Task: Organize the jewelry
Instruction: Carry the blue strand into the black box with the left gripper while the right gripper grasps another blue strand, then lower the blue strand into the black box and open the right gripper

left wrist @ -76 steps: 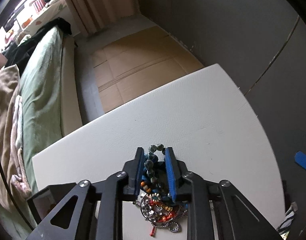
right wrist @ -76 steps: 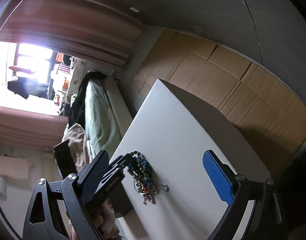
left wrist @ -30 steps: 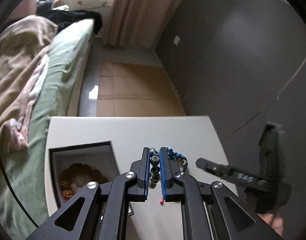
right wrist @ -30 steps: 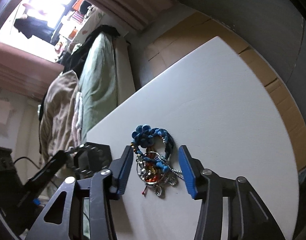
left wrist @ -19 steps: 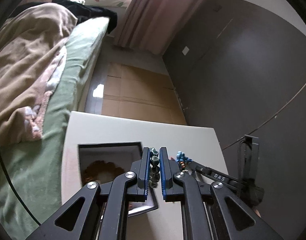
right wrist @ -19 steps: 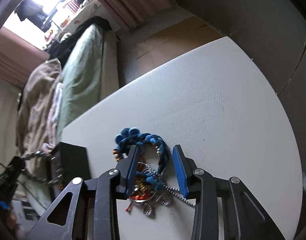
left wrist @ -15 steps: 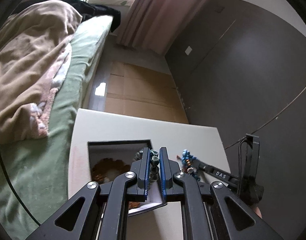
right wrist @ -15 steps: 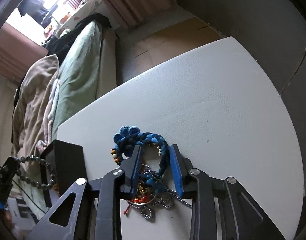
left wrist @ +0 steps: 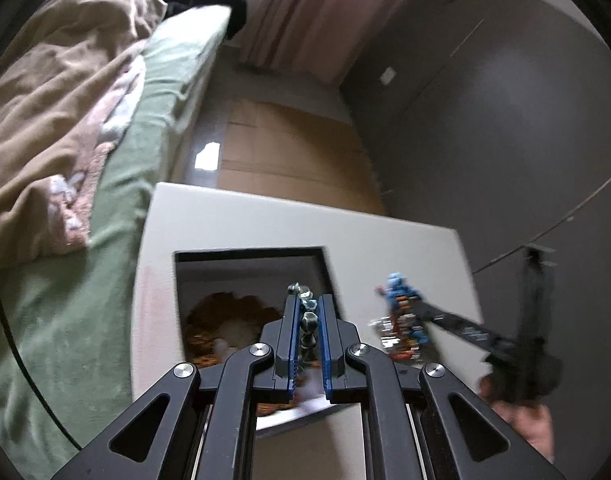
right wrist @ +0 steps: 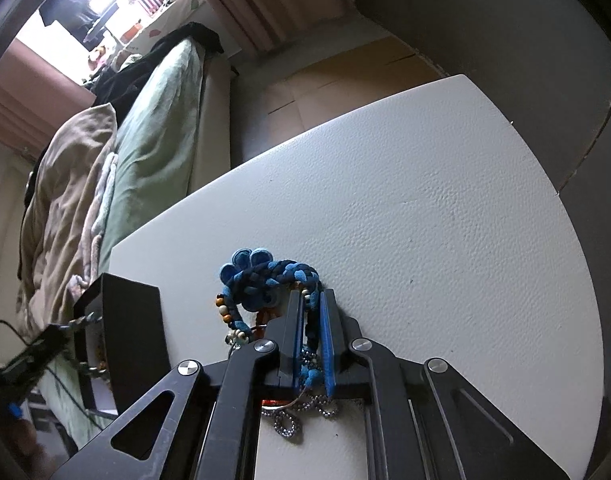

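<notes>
My left gripper (left wrist: 308,308) is shut on a grey-green bead bracelet (left wrist: 307,320) and holds it over the open black jewelry box (left wrist: 249,256), which has a brown bead bracelet (left wrist: 225,320) inside. My right gripper (right wrist: 312,304) is shut on a blue braided bracelet (right wrist: 273,274) at the jewelry pile (right wrist: 301,408) on the white table (right wrist: 425,220). In the left wrist view the right gripper (left wrist: 409,312) shows with the pile (left wrist: 401,328) beside the box. The box (right wrist: 133,340) and the left gripper (right wrist: 71,326) with its beads show at the right wrist view's left.
A bed with green sheet and tan blanket (left wrist: 65,120) runs along the table's left side. Cardboard (left wrist: 285,148) covers the floor beyond the table's far edge. A dark wall (left wrist: 505,140) stands to the right.
My left gripper has carried the bead bracelet from the pile leftward to over the box. My right gripper has moved onto the pile and shut on the blue braided bracelet.
</notes>
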The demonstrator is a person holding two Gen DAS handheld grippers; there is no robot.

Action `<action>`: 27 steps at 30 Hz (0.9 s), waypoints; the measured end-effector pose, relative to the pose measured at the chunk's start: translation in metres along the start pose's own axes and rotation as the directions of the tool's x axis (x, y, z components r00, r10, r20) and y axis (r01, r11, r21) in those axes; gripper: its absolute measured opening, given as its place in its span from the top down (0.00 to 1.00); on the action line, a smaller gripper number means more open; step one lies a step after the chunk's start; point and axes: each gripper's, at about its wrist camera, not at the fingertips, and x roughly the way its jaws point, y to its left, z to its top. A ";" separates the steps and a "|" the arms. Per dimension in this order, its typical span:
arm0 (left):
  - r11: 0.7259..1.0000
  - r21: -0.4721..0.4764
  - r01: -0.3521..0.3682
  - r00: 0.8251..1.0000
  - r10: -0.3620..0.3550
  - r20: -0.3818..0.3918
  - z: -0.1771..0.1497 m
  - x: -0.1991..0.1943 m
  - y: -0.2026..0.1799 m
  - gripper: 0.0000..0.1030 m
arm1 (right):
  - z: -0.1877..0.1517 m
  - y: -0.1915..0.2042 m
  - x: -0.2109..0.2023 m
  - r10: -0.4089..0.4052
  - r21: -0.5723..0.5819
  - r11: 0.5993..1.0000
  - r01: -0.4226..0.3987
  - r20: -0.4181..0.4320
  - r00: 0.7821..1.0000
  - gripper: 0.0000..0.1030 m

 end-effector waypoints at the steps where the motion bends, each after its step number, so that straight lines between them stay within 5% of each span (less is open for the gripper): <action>1: 1.000 0.006 -0.015 1.000 0.015 -0.011 0.000 0.002 0.002 0.91 | 0.000 -0.001 -0.001 0.000 0.000 1.000 0.000 -0.001 1.000 0.90; 10: 0.987 0.011 -0.163 0.984 0.163 -0.068 -0.004 0.009 0.019 0.91 | 0.001 0.003 -0.003 0.004 0.000 1.000 -0.004 0.004 1.000 0.90; 14: 0.991 -0.017 -0.135 0.986 0.133 -0.100 -0.004 0.010 0.026 0.88 | 0.001 0.005 -0.010 0.022 0.004 1.000 -0.022 0.025 0.999 0.90; 19: 0.997 -0.036 -0.075 0.995 0.072 -0.064 -0.002 -0.005 0.026 0.55 | 0.000 0.013 -0.024 0.113 0.006 0.994 -0.114 0.053 0.992 0.90; 27: 0.996 -0.072 -0.059 0.998 0.060 0.006 0.005 -0.031 0.033 0.54 | -0.009 0.047 -0.060 0.276 -0.046 0.961 -0.272 0.123 0.953 0.90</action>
